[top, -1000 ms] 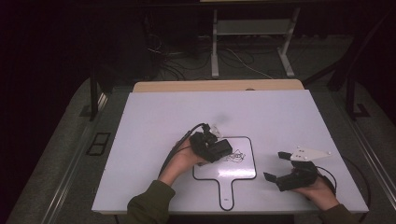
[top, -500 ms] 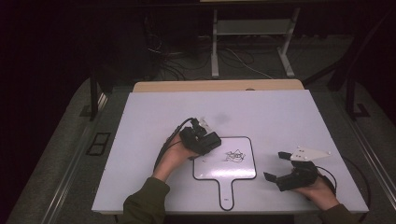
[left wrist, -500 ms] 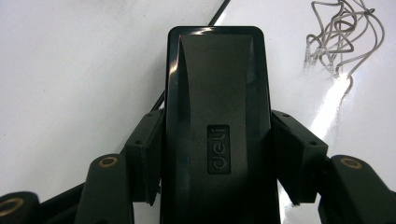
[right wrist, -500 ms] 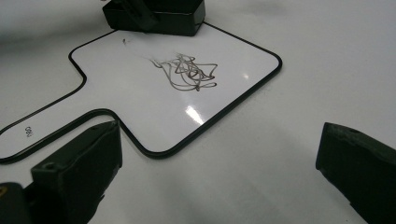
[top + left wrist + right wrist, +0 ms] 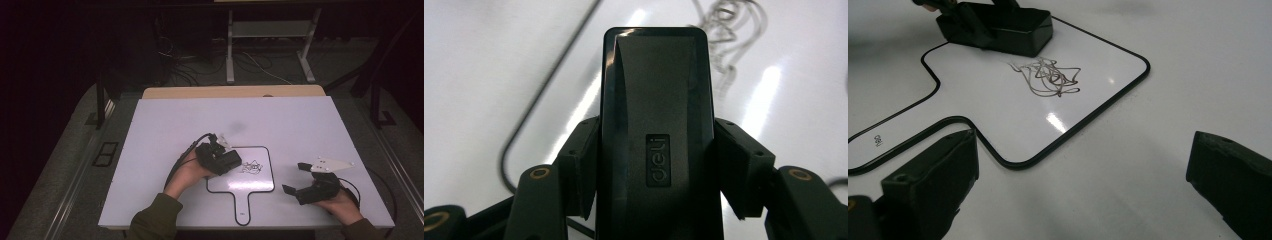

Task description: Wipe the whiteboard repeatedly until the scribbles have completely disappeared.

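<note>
- High view puts the left gripper (image 5: 226, 161) at the left edge of the small paddle-shaped whiteboard (image 5: 260, 182), clamped on a black eraser block (image 5: 223, 160); the left gripper view confirms both pads pressing the eraser's (image 5: 657, 125) long sides.
- The grey scribble (image 5: 251, 166) lies just to the right of the eraser, apart from it, near the middle of the whiteboard.
- The right gripper (image 5: 302, 180) rests on the table (image 5: 165, 125) to the right of the whiteboard, jaws wide apart and holding nothing.
- Risk: the whiteboard lies loose, and no gripper pins it, so a firm wipe could shove it sideways across the smooth table rather than clean it.
- Risk: if the eraser is tilted, only an edge may drag, probably leaving streaks of the scribble (image 5: 1048, 75) behind.
- Risk: the grip sits on the eraser's smooth sides, so heavy downward pressure might let it twist or slip between the pads.
- Risk: the left gripper's cable (image 5: 182, 160) trails beside the board and could snag.
- Surface: a glossy white table with bright reflections, a pale wooden strip (image 5: 235, 92) along its far edge.
- Room: dim, with a dark floor, loose cables and a light metal stand (image 5: 270, 45) beyond the table.
</note>
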Action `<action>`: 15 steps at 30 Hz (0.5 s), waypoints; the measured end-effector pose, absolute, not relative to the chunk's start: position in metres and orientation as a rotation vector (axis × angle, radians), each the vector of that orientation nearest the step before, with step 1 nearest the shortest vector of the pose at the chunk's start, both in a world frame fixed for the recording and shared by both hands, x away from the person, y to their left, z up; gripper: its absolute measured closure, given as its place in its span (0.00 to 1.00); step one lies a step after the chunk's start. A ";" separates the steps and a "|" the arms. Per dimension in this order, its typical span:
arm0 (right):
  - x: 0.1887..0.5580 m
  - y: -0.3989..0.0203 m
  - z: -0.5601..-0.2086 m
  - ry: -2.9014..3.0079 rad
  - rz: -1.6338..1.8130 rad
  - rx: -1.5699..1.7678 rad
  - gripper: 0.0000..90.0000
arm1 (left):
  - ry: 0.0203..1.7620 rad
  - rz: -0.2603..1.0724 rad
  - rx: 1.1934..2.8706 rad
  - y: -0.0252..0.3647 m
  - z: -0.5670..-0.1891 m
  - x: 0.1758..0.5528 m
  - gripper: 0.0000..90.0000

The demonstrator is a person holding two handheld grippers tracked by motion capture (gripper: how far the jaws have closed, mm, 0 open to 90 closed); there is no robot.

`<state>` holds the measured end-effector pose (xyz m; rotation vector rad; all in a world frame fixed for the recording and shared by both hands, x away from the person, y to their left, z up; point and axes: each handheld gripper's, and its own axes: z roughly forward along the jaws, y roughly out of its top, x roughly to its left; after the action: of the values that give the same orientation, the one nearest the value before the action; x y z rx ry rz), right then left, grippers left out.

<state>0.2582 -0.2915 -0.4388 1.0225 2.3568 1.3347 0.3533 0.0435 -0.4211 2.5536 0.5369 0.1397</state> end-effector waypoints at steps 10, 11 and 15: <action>0.258 -0.292 -0.438 2.353 1.338 1.023 0.00 | 0.596 0.204 2.546 0.057 -0.421 0.357 0.44; 0.258 -0.292 -0.438 2.354 1.338 1.022 0.00 | 0.604 0.206 2.544 0.059 -0.421 0.360 0.44; 0.258 -0.292 -0.439 2.356 1.334 1.020 0.00 | 0.624 0.212 2.537 0.063 -0.421 0.363 0.44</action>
<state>0.2580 -0.2917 -0.4387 1.0200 2.3557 1.3339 0.3627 0.0631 -0.4215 2.5365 0.6235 0.2119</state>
